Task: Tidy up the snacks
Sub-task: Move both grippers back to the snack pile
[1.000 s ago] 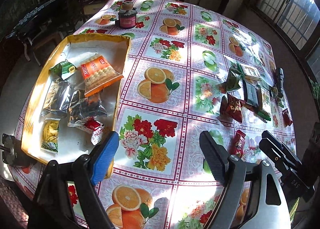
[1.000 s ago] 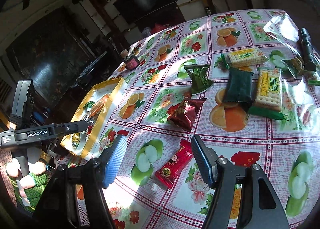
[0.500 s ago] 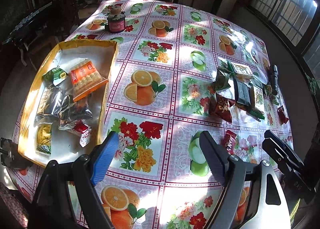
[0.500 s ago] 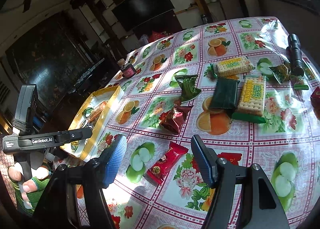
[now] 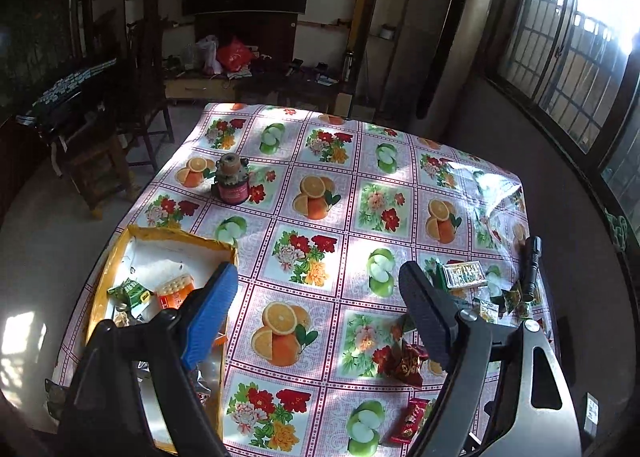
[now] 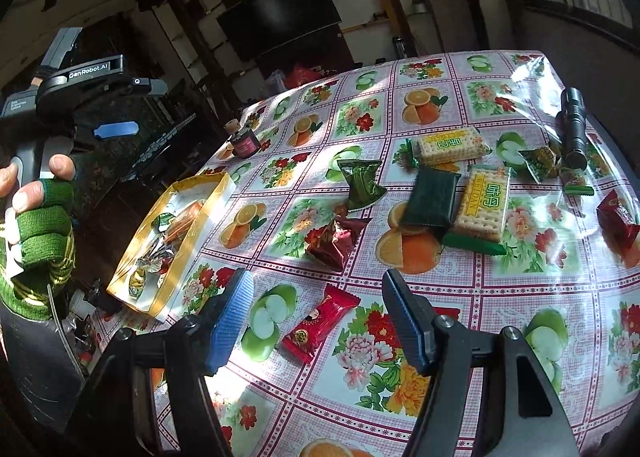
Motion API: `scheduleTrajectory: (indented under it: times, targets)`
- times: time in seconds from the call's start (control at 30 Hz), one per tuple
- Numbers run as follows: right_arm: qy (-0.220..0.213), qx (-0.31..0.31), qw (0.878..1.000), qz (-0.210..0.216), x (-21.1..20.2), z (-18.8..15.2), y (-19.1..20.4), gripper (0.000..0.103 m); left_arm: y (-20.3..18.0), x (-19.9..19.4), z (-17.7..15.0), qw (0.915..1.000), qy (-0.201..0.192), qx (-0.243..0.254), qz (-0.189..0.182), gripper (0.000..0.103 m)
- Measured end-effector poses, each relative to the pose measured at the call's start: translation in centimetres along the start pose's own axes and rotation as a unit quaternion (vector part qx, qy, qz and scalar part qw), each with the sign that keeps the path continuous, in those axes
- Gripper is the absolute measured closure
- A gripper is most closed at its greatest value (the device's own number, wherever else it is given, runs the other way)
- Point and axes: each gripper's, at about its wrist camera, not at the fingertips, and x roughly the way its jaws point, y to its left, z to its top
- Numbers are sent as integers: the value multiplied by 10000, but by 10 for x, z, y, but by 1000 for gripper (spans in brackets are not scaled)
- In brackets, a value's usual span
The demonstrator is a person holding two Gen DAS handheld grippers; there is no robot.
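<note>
A yellow-rimmed tray (image 5: 232, 253) (image 6: 208, 213) at the table's left holds several snack packets. Loose snacks lie to the right: a small red packet (image 6: 318, 323) (image 5: 410, 419), a dark red pouch (image 6: 336, 243) (image 5: 404, 361), a dark green pouch (image 6: 362, 183), a dark green flat pack (image 6: 432, 197) and two cracker packs (image 6: 486, 205) (image 6: 450, 143). My right gripper (image 6: 316, 321) hovers open, low over the small red packet, nothing between its fingers. My left gripper (image 5: 316, 317) is open and empty, raised high above the table by the tray's right rim; a gloved hand (image 6: 40, 213) holds it in the right wrist view.
A small dark jar (image 5: 232, 181) (image 6: 244, 139) stands at the far left of the fruit-print tablecloth. A black flashlight (image 6: 574, 129) (image 5: 532, 269) lies near the right edge, small green packets beside it. Chairs, a cabinet and a dark screen stand beyond the table.
My left gripper has risen and tipped up, so the room beyond the table now shows. The right gripper has barely shifted over the small red packet. Both stayed open.
</note>
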Motion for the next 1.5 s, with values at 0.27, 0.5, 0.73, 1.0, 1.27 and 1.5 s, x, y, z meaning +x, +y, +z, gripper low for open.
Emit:
scheduleTrajectory:
  times: [0.27, 0.5, 0.73, 1.0, 1.27, 1.5]
  targets:
    - [143, 32, 9998, -157, 8, -2, -4, 36, -6, -6, 12, 9997, -110, -80, -202, 18]
    - [97, 111, 9998, -152, 9, -2, -10, 36, -6, 22, -34, 9989, 358, 96, -302, 15]
    - [194, 269, 9993, -188, 11, -10, -22, 36, 1, 55, -79, 9941, 1046, 37, -286, 15]
    - [253, 366, 9986, -292, 5, -20, -37, 36, -27, 64, -131, 9872, 1429, 580, -410, 15]
    - [71, 489, 9963, -707, -1, -13, -56, 36, -68, 75, -179, 9743, 1776, 1274, -547, 15]
    - [-83, 606, 9916, -1141, 13, 14, -73, 36, -85, 81, -197, 9666, 1933, 1556, -638, 15]
